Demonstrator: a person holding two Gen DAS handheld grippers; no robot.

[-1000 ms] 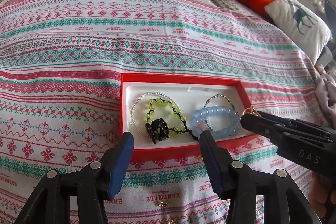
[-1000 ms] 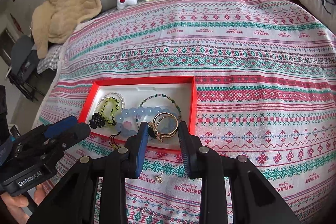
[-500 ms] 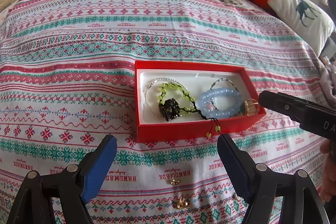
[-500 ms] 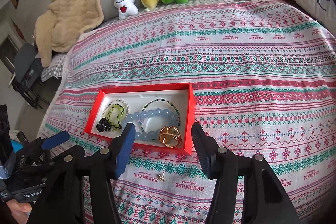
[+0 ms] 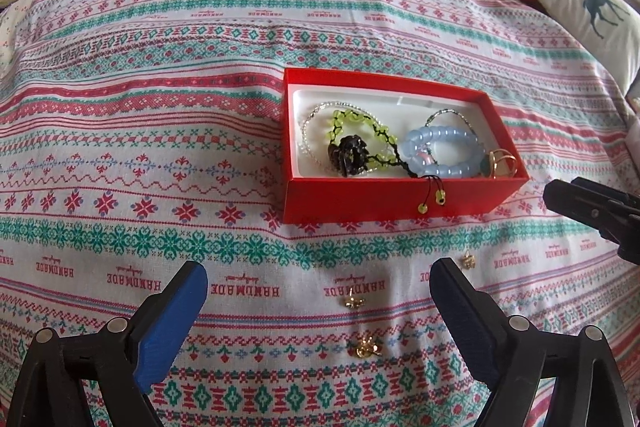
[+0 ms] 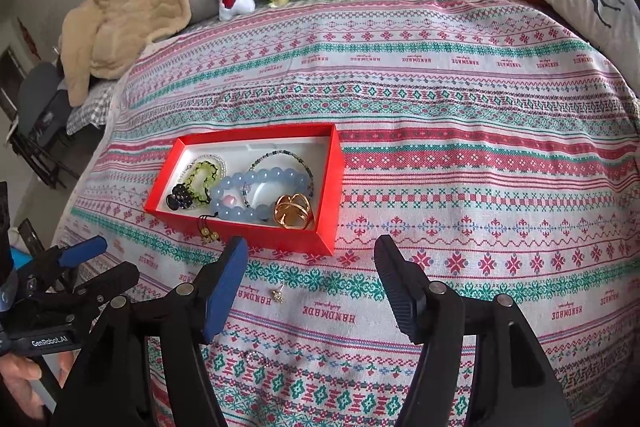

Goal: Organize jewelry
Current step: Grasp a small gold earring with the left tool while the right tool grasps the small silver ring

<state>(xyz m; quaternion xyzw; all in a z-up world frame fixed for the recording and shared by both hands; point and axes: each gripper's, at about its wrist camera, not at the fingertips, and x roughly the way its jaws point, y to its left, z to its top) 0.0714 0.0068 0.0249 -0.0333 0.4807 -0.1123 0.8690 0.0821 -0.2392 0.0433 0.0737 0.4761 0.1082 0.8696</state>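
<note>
the red box (image 6: 328,187) already holds bead bracelets and a gold ring (image 6: 294,213). small gold earrings (image 5: 354,302) lie loose on the patterned bedspread (image 5: 160,107), waiting. left gripper (image 5: 316,311) and right gripper (image 6: 312,283) both hover with jaws spread, empty.

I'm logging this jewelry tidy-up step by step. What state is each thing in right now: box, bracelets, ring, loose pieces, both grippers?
Red box: open, no lid in view.
Blue bracelet: inside box.
Green bracelet: inside box, cord ends hanging over the front wall.
Gold ring: inside box, right end.
Small gold pieces: loose on the bedspread.
Left gripper: open, empty.
Right gripper: open, empty.
</note>
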